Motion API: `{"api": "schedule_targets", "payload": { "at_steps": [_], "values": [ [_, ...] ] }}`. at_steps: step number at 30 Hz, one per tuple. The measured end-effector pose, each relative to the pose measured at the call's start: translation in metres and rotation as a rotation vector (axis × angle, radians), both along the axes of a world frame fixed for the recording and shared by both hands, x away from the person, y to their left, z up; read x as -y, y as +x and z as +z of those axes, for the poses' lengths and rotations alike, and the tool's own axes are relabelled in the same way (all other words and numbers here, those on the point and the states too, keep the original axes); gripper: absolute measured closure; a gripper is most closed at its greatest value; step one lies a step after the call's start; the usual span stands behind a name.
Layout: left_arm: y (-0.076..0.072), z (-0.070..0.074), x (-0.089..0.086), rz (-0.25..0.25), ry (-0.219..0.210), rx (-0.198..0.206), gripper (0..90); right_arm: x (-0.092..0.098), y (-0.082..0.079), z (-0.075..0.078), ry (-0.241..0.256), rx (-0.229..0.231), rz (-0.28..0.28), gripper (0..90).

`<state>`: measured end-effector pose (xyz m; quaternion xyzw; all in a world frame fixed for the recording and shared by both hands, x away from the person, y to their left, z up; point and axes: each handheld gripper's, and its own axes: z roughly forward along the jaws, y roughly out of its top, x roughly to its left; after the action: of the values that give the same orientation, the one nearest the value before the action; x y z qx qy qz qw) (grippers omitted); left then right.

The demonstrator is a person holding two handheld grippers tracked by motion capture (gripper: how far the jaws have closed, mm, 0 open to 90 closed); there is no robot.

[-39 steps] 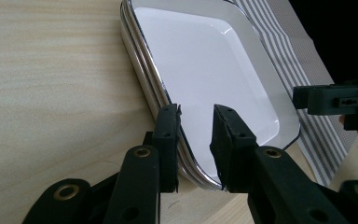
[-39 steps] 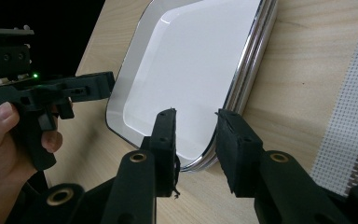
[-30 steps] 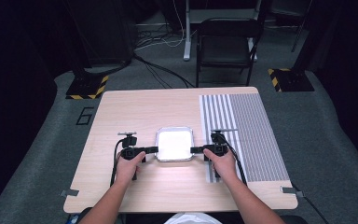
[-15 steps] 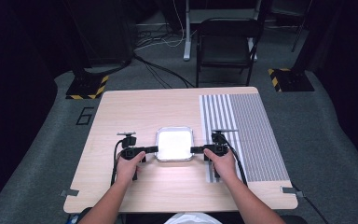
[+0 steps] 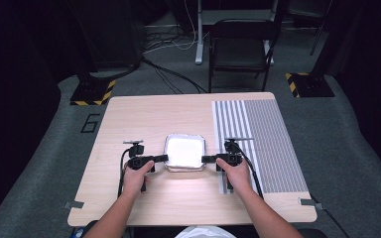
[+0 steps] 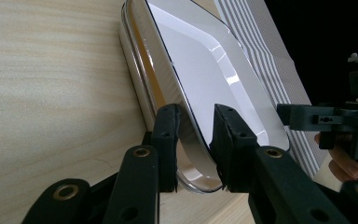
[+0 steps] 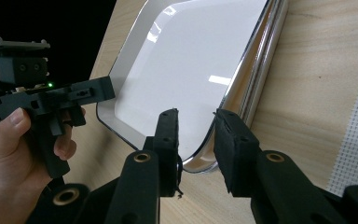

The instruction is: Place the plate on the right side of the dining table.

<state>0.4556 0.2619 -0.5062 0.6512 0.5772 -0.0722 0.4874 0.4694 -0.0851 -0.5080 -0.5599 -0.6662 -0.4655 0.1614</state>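
At the left of the high view my left tool point(image 5: 161, 158) reaches the near-left rim of the tray point(image 5: 184, 151), which lies flat at the frame's centre on the tabletop point(image 5: 144, 119); in the left gripper view the jaws straddle that rim with a gap on each side, so I read it as released, not yet pinching. The tray looks like thin, shiny metal with a white inner face: I judge it light, stiff and slippery, best taken by its rolled lip on two opposite edges. To its right, my right tool point(image 5: 207, 159) straddles the opposite rim, likewise unclenched. Farther right lies a striped mat point(image 5: 263, 139) over pale smooth wood. At the upper edge stand a folding chair point(image 5: 240, 44), floor cables and dark surroundings.
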Motion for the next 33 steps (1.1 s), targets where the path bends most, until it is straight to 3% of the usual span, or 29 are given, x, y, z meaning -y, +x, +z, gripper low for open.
{"api": "schedule_targets", "payload": {
  "at_steps": [9, 10, 17, 19, 21, 24, 25, 26, 28, 30, 31, 33],
  "values": [
    [-0.005, 0.006, -0.004, 0.008, 0.026, 0.009, 73.7, -0.002, -0.001, 0.000, 0.021, -0.002, 0.001, 69.3],
    [-0.006, 0.007, -0.005, 0.009, 0.045, 0.017, 74.1, -0.004, -0.001, 0.001, 0.033, -0.002, 0.001, 69.3],
    [-0.011, 0.010, -0.009, 0.004, 0.074, 0.009, 74.2, -0.012, -0.001, -0.001, 0.019, 0.016, 0.009, 67.8],
    [-0.012, 0.009, -0.009, -0.008, 0.104, 0.004, 74.3, -0.014, 0.000, -0.002, -0.003, 0.022, 0.012, 67.1],
    [-0.012, 0.009, -0.008, -0.012, 0.106, 0.002, 74.8, -0.016, 0.000, -0.003, -0.017, 0.027, 0.019, 67.2],
    [-0.012, 0.006, -0.005, -0.029, 0.149, 0.007, 74.5, -0.025, -0.004, -0.002, -0.102, 0.072, 0.019, 68.4],
    [-0.012, 0.006, -0.005, -0.029, 0.149, 0.007, 73.9, -0.025, -0.004, -0.002, -0.102, 0.072, 0.019, 68.4],
    [-0.012, 0.006, -0.004, -0.034, 0.160, 0.011, 73.9, -0.027, -0.005, -0.001, -0.119, 0.089, 0.019, 68.4],
    [-0.013, 0.006, -0.003, -0.042, 0.171, 0.017, 72.0, -0.033, -0.009, 0.003, -0.203, 0.161, 0.035, 69.6],
    [-0.013, 0.006, -0.002, -0.042, 0.183, 0.026, 70.2, -0.035, -0.011, 0.005, -0.246, 0.207, 0.038, 70.3],
    [-0.013, 0.006, -0.002, -0.042, 0.183, 0.026, 69.6, -0.035, -0.011, 0.005, -0.246, 0.207, 0.038, 70.3],
    [-0.013, 0.005, -0.001, -0.046, 0.217, 0.041, 68.7, -0.039, -0.014, 0.008, -0.287, 0.241, 0.044, 70.9]
  ]
}}
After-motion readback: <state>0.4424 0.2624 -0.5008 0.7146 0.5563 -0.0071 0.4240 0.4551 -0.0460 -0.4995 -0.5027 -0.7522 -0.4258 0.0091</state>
